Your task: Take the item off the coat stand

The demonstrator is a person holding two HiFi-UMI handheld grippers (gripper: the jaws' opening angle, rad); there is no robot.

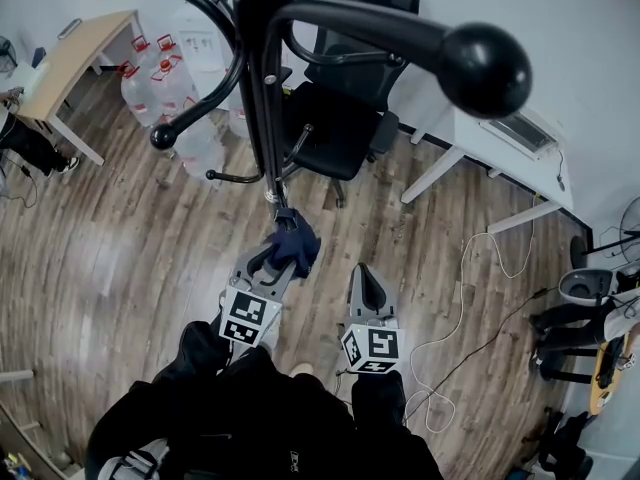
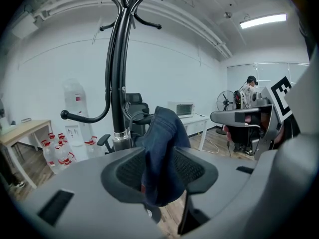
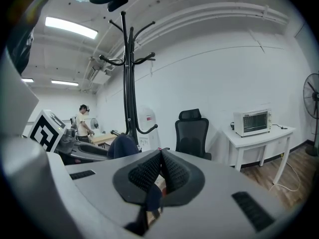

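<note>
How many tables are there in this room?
2: a wooden table at the head view's upper left, a white table holding the toaster oven. More may be hidden.

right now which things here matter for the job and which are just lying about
job: blue cloth, coat stand, left gripper holding the cloth

lying about: office chair, water bottles, white table, floor cable

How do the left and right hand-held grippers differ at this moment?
The left hand-held gripper has its jaws spread wide and grips a blue denim cloth; the right hand-held gripper has its jaws closed together, empty. In the head view the left one lies nearer the coat stand than the right. Both are grey and face the stand.
</note>
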